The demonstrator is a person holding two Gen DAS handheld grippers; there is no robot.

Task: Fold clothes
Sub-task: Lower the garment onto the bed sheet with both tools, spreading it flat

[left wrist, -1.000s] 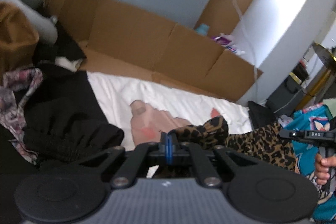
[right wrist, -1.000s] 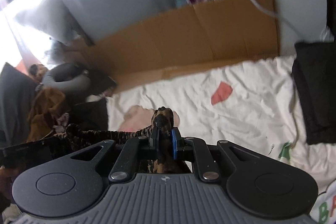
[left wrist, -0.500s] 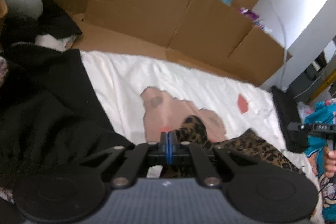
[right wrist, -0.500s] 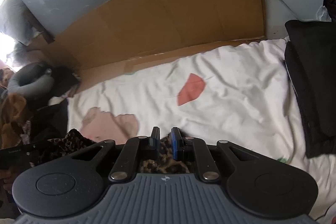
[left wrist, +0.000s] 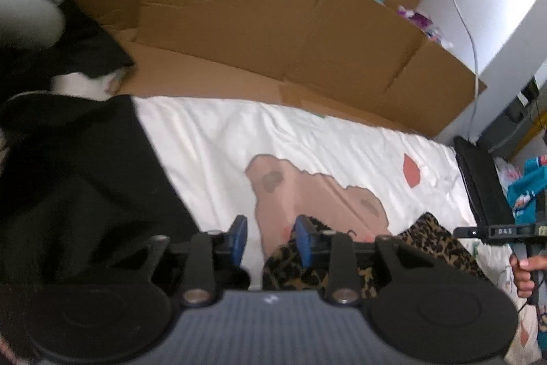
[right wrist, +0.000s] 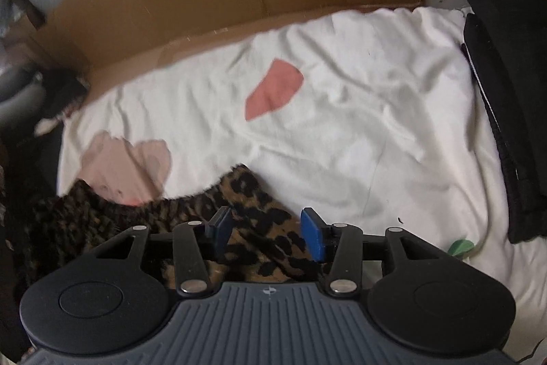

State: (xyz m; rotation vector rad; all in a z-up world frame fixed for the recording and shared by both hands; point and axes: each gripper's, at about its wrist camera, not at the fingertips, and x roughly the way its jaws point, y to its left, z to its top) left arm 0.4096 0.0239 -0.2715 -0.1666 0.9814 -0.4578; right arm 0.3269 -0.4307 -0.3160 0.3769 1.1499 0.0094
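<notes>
A leopard-print garment [right wrist: 253, 211] lies on the white printed sheet [right wrist: 359, 112], stretched from left to right along the near edge. My right gripper [right wrist: 266, 233] is open, its blue pads either side of the cloth, which lies loose below them. In the left wrist view the same leopard-print garment [left wrist: 434, 238] shows low at the right. My left gripper [left wrist: 271, 240] is open above its left end, nothing between the pads. The other gripper's handle [left wrist: 502, 231] and a hand [left wrist: 526, 272] appear at the far right.
A flattened cardboard wall [left wrist: 273, 33] runs along the far side of the sheet. A heap of black clothes [left wrist: 78, 180] lies to the left. A folded black garment [right wrist: 509, 84] sits at the right edge. A white cable [left wrist: 461, 9] hangs down the wall.
Both grippers were shut on the leopard-print garment and held it up; they came down to the sheet and opened, and the garment now lies released on the sheet.
</notes>
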